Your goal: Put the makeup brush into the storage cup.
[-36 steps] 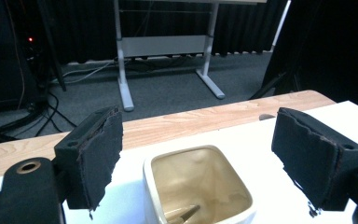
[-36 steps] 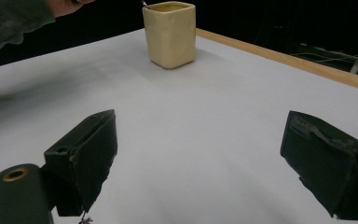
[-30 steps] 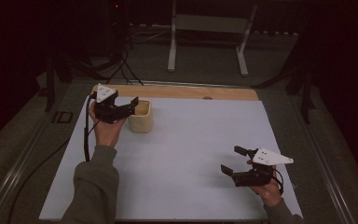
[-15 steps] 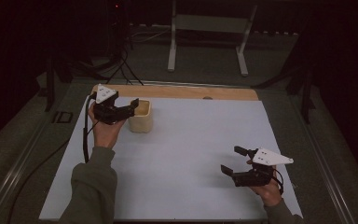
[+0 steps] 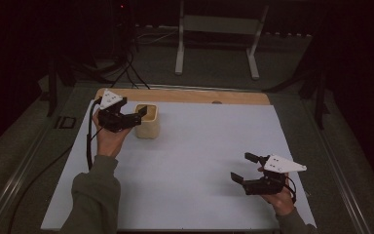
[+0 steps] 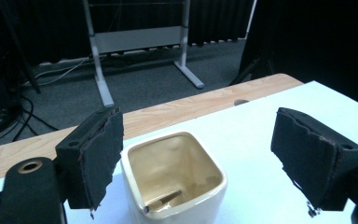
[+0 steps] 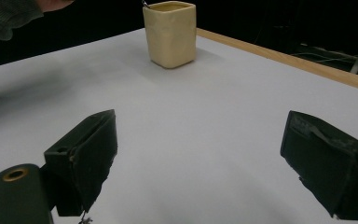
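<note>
A cream square cup point(image 5: 147, 123) stands on the white table sheet point(image 5: 199, 146) at the back left. My left gripper point(image 5: 137, 117) hovers at the cup's rim, jaws open. In the left gripper view the cup point(image 6: 173, 184) sits low between the two pads of my left gripper point(image 6: 200, 133), nearer the left pad point(image 6: 98, 158), and neither pad presses on it. A thin brown stick-like thing point(image 6: 163, 199) lies inside the cup. My right gripper point(image 5: 244, 167) rests open near the front right, with nothing between its jaws. Its own view shows my right gripper point(image 7: 200, 130) wide open and the cup point(image 7: 170, 35) far off.
A wooden strip point(image 5: 185, 95) runs along the table's far edge. Beyond it stands a metal frame point(image 5: 214, 29) on the dark floor. A black cable point(image 5: 90, 146) trails from the left gripper. A grey-green sleeve point(image 5: 95, 200) comes in at the front left.
</note>
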{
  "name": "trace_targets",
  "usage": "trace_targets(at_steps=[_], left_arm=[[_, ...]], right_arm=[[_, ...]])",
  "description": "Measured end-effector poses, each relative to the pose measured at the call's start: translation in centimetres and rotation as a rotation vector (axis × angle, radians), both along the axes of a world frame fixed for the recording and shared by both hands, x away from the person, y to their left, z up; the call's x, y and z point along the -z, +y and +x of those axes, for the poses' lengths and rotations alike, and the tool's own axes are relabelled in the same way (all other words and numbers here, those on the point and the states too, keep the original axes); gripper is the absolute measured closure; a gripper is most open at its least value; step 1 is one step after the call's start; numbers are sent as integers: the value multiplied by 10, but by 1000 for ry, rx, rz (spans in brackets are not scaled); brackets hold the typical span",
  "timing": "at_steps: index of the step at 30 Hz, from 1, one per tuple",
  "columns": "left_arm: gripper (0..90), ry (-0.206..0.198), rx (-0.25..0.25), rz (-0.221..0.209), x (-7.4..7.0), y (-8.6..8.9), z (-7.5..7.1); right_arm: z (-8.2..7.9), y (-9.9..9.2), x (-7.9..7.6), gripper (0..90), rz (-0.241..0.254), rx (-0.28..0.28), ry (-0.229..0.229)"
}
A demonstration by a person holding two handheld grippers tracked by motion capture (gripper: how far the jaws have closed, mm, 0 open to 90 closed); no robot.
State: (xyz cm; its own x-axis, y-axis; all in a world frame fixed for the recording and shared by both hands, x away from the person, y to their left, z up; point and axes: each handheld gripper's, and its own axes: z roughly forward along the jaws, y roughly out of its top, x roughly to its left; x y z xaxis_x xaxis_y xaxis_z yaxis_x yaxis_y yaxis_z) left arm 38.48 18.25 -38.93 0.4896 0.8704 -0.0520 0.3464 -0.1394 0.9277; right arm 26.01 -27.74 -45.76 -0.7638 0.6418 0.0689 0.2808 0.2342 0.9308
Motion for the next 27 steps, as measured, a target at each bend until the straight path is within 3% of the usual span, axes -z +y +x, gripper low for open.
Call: trace_targets(at_steps=[17, 27], left_arm=[[173, -26, 67, 13, -1, -5, -17], [173, -48, 75, 9, 1, -6, -26]], right_arm=[[0, 0, 0, 108, 0, 3, -1], [1, -1, 1, 109, 0, 5, 2]])
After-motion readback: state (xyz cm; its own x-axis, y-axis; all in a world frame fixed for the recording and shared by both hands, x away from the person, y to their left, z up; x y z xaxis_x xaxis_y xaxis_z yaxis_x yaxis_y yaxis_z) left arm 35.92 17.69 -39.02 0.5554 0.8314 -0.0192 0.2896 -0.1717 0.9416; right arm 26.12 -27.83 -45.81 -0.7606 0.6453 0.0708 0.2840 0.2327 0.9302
